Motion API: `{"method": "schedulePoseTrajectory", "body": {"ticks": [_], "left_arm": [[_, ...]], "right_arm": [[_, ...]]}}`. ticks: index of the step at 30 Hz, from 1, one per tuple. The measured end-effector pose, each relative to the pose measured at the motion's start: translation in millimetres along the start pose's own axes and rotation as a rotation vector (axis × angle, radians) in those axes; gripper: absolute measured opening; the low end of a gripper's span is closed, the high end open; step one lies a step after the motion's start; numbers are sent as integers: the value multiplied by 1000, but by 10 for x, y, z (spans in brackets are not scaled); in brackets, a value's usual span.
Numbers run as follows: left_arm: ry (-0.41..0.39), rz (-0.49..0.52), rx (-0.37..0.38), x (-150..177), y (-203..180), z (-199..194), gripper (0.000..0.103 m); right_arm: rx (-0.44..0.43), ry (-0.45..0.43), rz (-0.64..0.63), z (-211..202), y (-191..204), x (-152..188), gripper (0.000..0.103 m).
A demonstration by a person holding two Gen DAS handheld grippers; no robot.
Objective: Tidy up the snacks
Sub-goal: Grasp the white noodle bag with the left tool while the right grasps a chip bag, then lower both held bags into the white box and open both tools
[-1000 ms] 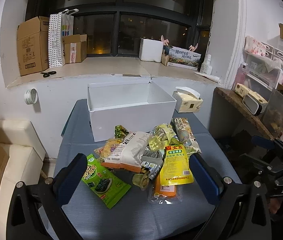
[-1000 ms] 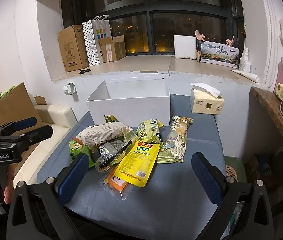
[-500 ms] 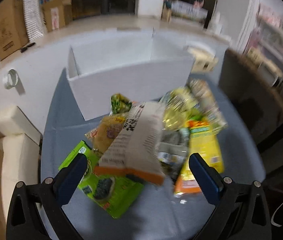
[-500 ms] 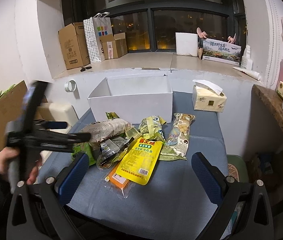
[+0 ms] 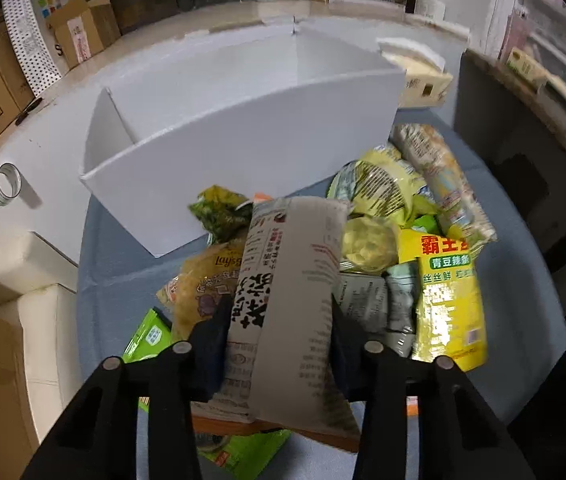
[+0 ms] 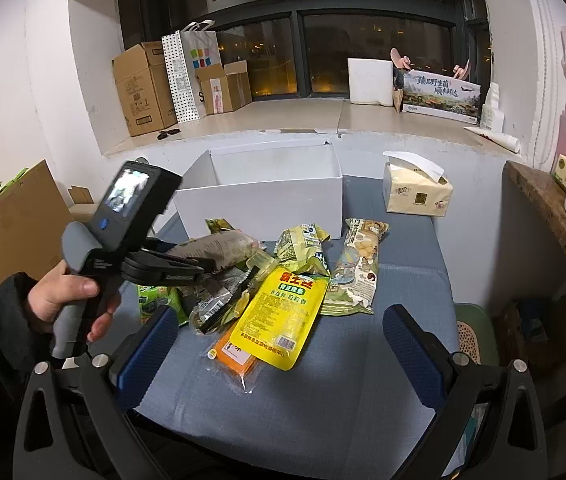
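A pile of snack packs lies on the blue-grey table (image 6: 363,380) in front of an open white box (image 5: 251,128), also in the right wrist view (image 6: 267,196). My left gripper (image 5: 279,320) is shut on a long grey-white snack bag with black lettering (image 5: 291,280), at the pile's left; the right wrist view shows it (image 6: 219,246) in the jaws. A yellow pack (image 6: 279,312), an orange pack (image 6: 235,356), a green seaweed pack (image 6: 159,300) and a biscuit pack (image 6: 359,264) lie around it. My right gripper (image 6: 279,356) is open and empty, near the table's front edge.
A tissue box (image 6: 417,192) stands at the table's back right. Cardboard boxes (image 6: 143,88) and a paper bag (image 6: 191,72) sit on the window ledge. A white sofa (image 5: 15,280) is left of the table, a wooden shelf (image 6: 555,216) right.
My left gripper moved forward and down into the pile and closed on the grey-white bag. The right gripper stayed almost still.
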State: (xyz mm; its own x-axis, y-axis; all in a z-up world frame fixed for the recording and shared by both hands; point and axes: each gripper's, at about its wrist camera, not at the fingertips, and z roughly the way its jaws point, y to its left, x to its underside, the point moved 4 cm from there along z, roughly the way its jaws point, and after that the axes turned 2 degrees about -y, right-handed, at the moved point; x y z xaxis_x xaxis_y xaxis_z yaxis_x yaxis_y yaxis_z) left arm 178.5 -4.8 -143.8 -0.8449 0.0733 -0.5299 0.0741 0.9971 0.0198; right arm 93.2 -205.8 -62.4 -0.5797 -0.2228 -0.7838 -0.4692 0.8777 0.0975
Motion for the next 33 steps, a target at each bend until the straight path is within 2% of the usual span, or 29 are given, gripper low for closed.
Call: {"method": "schedulePoseTrajectory", "body": {"ticks": [6, 10, 13, 16, 21, 24, 26, 28, 30, 31, 33], "left_arm": [[-125, -15, -15, 115, 101, -550, 44], [-248, -57, -33, 266, 210, -981, 44], [-329, -95, -24, 398, 256, -1267, 44], [-389, -111, -54, 497, 285, -1483, 44], [-443, -139, -46, 566, 392, -1634, 44], [-448, -155, -43, 606, 452, -1645, 44], [-439, -162, -45, 627, 486, -1624, 44], [-434, -166, -53, 641, 511, -1596, 44], [-430, -173, -58, 657, 537, -1576, 44], [-428, -180, -59, 664, 554, -1567, 44], [-426, -187, -55, 680, 579, -1561, 44]], "right_arm": [[-4, 39, 48, 147, -116, 62, 103], [-15, 75, 73, 311, -193, 117, 103], [-17, 105, 85, 571, -314, 89, 103], [8, 143, 121, 890, -502, 0, 103], [80, 184, 180, 1560, -848, -254, 103], [89, 200, 225, 1930, -1010, -394, 103], [118, 251, 268, 2166, -1130, -399, 101], [120, 301, 309, 2339, -1216, -345, 93], [111, 360, 309, 2474, -1231, -237, 58], [105, 370, 297, 2495, -1219, -194, 47], [94, 360, 292, 2446, -1200, -181, 46]]}}
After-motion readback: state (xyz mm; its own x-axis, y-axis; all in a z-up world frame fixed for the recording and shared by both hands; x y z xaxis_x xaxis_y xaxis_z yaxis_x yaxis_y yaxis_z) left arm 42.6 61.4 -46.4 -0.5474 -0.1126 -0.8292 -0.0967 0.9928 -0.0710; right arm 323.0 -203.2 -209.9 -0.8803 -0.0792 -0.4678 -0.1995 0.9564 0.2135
